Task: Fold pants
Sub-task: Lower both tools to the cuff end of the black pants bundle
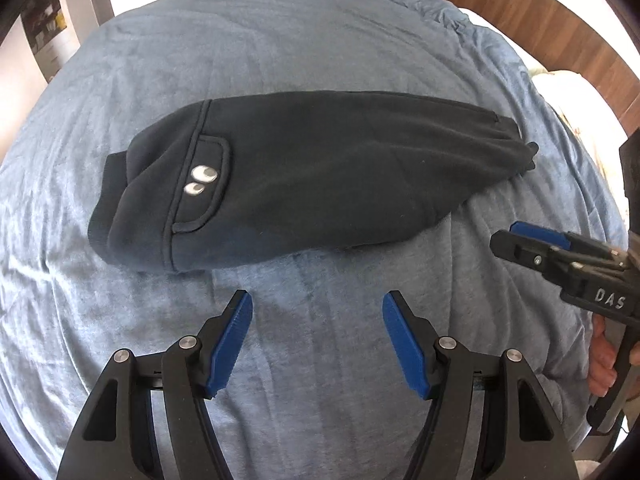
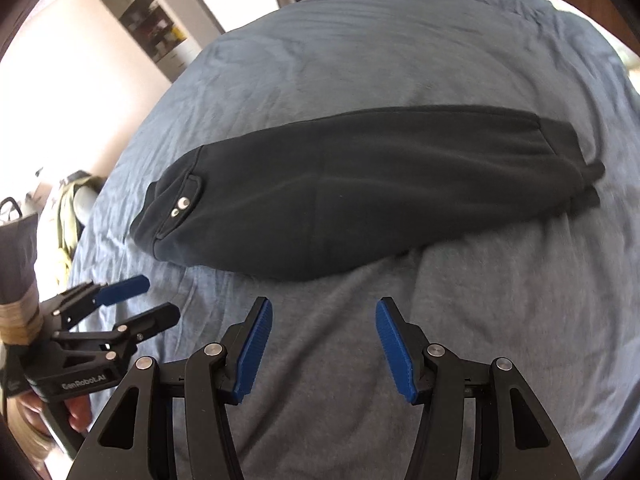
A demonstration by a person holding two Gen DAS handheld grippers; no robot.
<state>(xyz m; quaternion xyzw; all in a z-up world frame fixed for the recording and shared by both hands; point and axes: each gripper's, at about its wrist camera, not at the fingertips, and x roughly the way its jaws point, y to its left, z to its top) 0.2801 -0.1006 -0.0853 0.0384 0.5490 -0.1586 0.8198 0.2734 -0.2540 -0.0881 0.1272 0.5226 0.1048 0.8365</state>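
Dark navy pants (image 1: 312,184) lie folded lengthwise on the blue bedsheet (image 1: 320,340), waistband and a back pocket with two white eye patches (image 1: 200,180) at the left, cuffs (image 1: 520,152) at the right. They also show in the right wrist view (image 2: 360,196). My left gripper (image 1: 318,312) is open and empty, just short of the pants' near edge. My right gripper (image 2: 324,316) is open and empty, likewise near the near edge; it shows at the right in the left wrist view (image 1: 516,240). The left gripper shows at lower left in the right wrist view (image 2: 156,300).
The blue sheet (image 2: 480,340) covers the whole bed. A wooden headboard (image 1: 560,28) runs at the far right with a pale pillow (image 1: 568,92) beside it. A wall niche with shelves (image 2: 156,28) and hanging clothes stand beyond the bed.
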